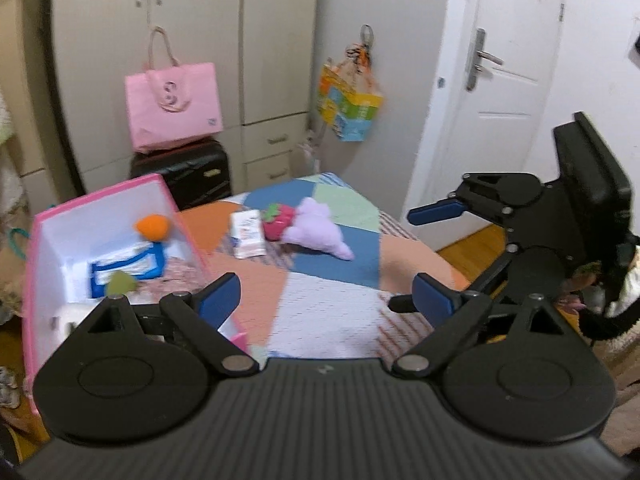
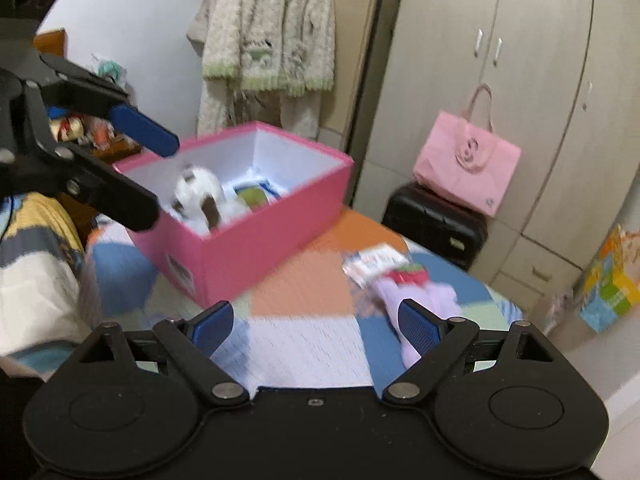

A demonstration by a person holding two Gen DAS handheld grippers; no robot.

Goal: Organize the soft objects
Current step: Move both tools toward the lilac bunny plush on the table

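Several toys already sit in your pink box at the bed's edge, but with both claws spread and empty, the purple plush and strawberry remain mid-bed.

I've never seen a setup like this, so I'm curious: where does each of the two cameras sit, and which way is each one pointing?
Left wrist view: sits on the left gripper, looking along its open blue-padded fingers over the patchwork bedspread toward the wardrobe and white door; the right gripper shows at right.
Right wrist view: sits on the right gripper, facing the open pink cardboard box; the left gripper shows at upper left.
Both share the box, the lilac plush toy with the red strawberry plush, and the pink tote bag.
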